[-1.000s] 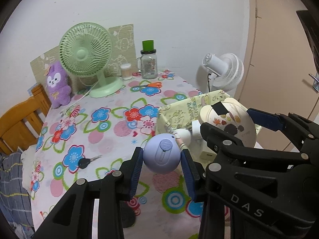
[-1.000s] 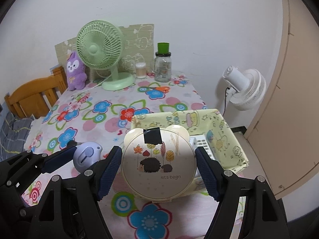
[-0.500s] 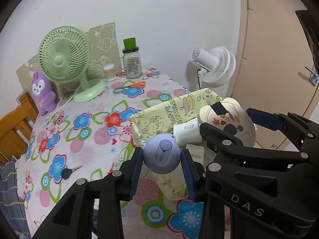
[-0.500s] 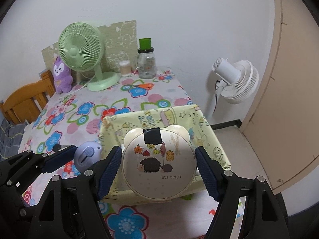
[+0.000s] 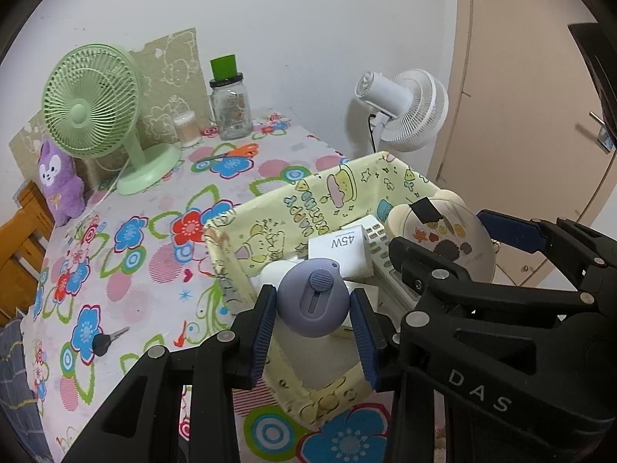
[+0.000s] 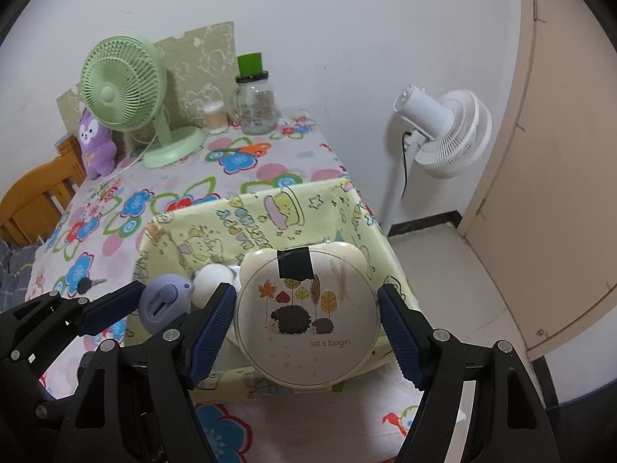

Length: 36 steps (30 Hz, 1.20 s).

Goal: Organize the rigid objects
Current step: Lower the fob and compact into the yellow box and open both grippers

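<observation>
The left claw grasps a purple round gadget at lower centre of the frame, above the yellow basket. The right claw grasps a cream round case, also over the basket.

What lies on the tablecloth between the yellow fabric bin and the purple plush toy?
Only a black-headed key, near the table's front edge; the rest of that flowered tablecloth is bare. The left wrist view shows it best, between bin and plush toy.

Soft even indoor light, faint shadows, sharp focus, fisheye bending, black corner vignette
</observation>
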Tool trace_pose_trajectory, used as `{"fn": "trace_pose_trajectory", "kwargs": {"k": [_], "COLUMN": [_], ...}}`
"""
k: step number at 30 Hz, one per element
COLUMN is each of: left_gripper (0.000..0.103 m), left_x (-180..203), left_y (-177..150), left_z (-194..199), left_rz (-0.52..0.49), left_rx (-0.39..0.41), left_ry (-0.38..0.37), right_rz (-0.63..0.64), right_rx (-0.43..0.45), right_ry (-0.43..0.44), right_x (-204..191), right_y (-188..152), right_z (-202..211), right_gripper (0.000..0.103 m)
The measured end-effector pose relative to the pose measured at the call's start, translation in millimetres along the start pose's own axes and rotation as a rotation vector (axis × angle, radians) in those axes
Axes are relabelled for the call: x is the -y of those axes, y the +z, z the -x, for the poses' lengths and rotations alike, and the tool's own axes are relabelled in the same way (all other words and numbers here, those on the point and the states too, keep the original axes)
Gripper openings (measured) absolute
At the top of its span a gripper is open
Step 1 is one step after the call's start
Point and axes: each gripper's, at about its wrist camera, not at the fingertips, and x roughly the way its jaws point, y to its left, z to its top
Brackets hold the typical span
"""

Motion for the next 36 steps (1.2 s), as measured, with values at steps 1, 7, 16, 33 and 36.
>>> {"fn": "trace_pose_trajectory", "kwargs": {"k": [1,7,16,33,36], "left_gripper": [0.04,0.04,0.04,0.084,0.088], "left_x": [1.1,6.5,11.4,11.4,11.9], "left_y": [0.4,1.7,3.6,1.4,1.1], "left_z": [-2.3,-15.0,-31.3,-16.4,-11.0], "left_rz": [-0.002,-0.006,-0.007,-0.039,-0.063], "left_rx": [-0.004,-0.028,-0.064,-0.032,-0.016], "left_ry": [-0.001,-0.003,-0.01,0.02,0.025], "right_rz": [-0.003,-0.006,-0.005,-0.005,-0.016], "right_rx": [-0.005,-0.029,-0.055,-0.065,-0.08], "right_ry": [-0.001,-0.008,0.0,0.007,0.012], "right_x": [2.0,9.4,13.4,10.5,9.6], "right_y": [-0.3,-0.7,-1.9,-0.4,0.2], "right_z": [-2.3,-15.1,-28.8,-32.5,-35.9], "right_gripper": [0.077,0.077,0.077,0.077,0.078]}}
